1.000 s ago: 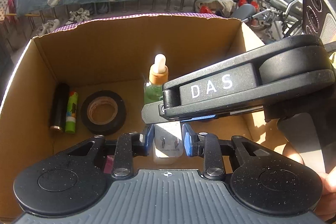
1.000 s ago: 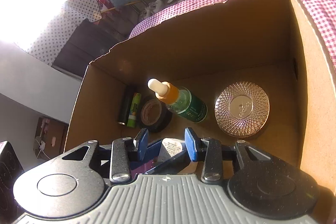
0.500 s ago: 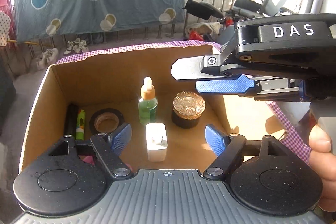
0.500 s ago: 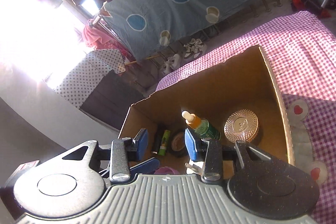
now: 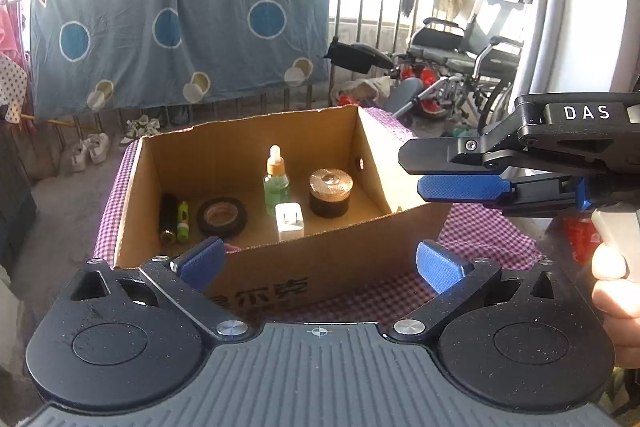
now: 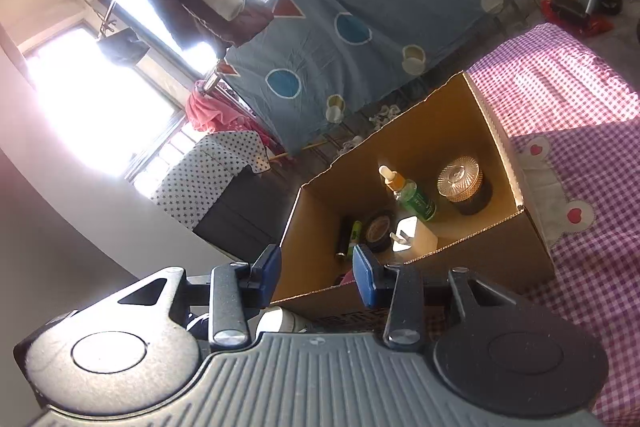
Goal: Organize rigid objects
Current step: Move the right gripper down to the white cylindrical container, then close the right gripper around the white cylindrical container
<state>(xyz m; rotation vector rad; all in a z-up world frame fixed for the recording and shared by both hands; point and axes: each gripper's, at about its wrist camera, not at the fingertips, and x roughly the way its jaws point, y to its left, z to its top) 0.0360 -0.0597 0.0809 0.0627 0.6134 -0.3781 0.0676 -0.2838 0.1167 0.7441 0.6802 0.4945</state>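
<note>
Presently your white charger (image 5: 289, 221) stands inside the cardboard box (image 5: 332, 259) near its front wall, before the dropper bottle (image 5: 276, 179), while your left gripper (image 5: 320, 263) is opening wide with nothing between its jaws and your right gripper (image 6: 316, 273) sits part-open, empty.

Behind the table we see a blue sheet (image 5: 180, 27) with circles and red triangles hung over a metal railing (image 5: 372, 7). Pale shoes (image 5: 92, 149) lie on the floor below it. To the right stands a wheelchair (image 5: 460, 67), and a polka-dot cloth (image 6: 212, 179) drapes dark furniture.
</note>
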